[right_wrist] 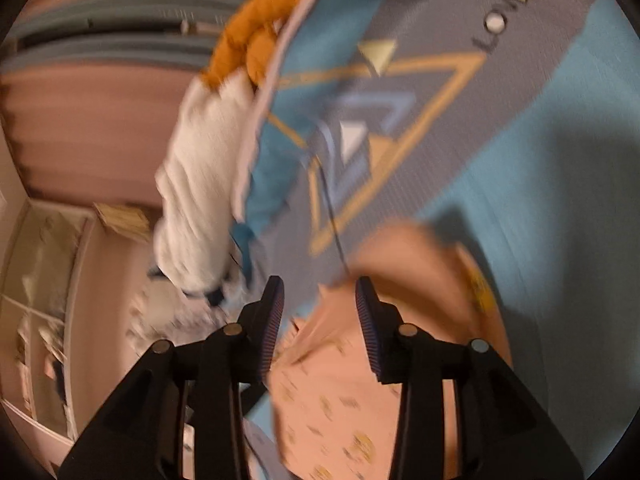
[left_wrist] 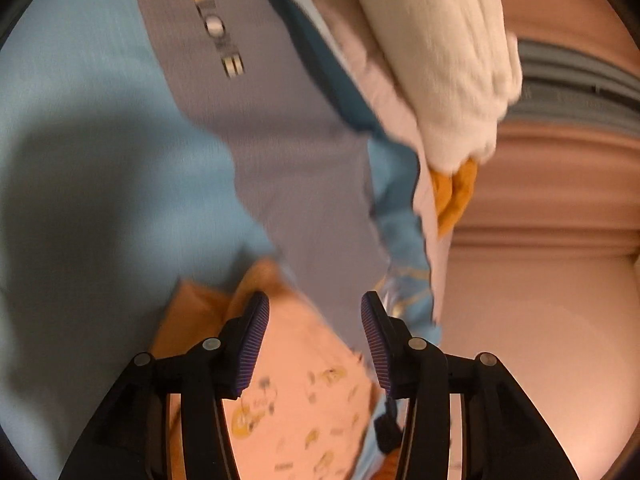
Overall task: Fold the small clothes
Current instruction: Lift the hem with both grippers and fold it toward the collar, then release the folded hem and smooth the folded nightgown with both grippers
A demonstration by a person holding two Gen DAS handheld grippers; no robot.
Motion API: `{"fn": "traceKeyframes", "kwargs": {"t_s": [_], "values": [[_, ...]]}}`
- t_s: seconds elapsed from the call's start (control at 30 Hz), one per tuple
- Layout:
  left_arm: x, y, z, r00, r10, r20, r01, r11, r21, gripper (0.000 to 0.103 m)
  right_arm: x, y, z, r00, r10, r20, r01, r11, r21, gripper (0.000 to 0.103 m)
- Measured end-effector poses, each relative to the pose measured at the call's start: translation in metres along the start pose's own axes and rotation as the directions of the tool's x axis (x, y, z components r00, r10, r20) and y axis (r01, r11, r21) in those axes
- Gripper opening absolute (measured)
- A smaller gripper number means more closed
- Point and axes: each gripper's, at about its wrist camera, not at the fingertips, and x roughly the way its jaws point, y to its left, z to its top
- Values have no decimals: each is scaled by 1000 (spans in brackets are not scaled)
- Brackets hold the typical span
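Note:
A small peach garment with little yellow prints (left_wrist: 304, 392) lies on the blue and grey bedspread (left_wrist: 80, 120), right under my left gripper (left_wrist: 314, 340), which is open with the cloth between and below its jaws. The same peach garment (right_wrist: 340, 400) shows in the right wrist view, bunched up under my right gripper (right_wrist: 320, 320), which is also open just above it. Both views are blurred by motion.
A pile of other clothes, white fleece (left_wrist: 440, 52) over orange cloth (left_wrist: 456, 196), sits at the bedspread's edge; it also shows in the right wrist view (right_wrist: 200, 184). Beyond the bed edge are a pinkish floor (left_wrist: 540, 320) and a white shelf unit (right_wrist: 44, 300).

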Motion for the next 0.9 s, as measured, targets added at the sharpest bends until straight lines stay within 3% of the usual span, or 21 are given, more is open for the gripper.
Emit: {"fn": "traceKeyframes", "kwargs": {"t_s": [0.07,0.13,0.23,0.27,0.33,0.4,0.5,0.63,0.73,0.83,0.87,0.9], "values": [[-8,-1,2,997,64,38,-65,997,32,46,-4,-2,6,999,-7,40,6,1000,16,38],[-15,-5,-3,995,93,39,-97,990,99,46,-10,2,6,996,-71,58,72,997,-20,38],[-27,-15,-23,988,146,46,-153,953,261,46,-23,20,-9,991,-126,53,134,971,-198,38],[-33,-20,-34,986,163,46,-169,928,332,46,-26,28,-17,986,-156,54,165,948,-271,38],[-42,-26,-57,983,177,40,-176,881,439,46,-33,44,-39,974,-219,56,222,875,-430,38],[-48,-30,-77,977,207,44,-199,827,526,46,-40,57,-66,954,-292,74,281,775,-566,31],[-52,-33,-114,966,253,62,-232,725,649,46,-51,62,-100,930,-352,105,323,650,-688,24],[-47,-27,-155,951,298,82,-255,608,751,46,-61,55,-146,903,-413,119,334,501,-799,21],[-39,-11,-178,938,336,80,-268,560,784,46,-54,38,-172,863,-487,134,356,399,-845,20],[-37,11,-191,927,369,64,-276,556,784,46,-52,20,-190,817,-551,171,389,306,-869,17],[-42,16,-195,934,348,74,-271,560,783,46,-54,13,-195,805,-567,175,396,293,-870,18],[-47,17,-197,938,338,74,-264,564,782,46,-56,8,-196,806,-566,173,400,305,-864,18]]}}
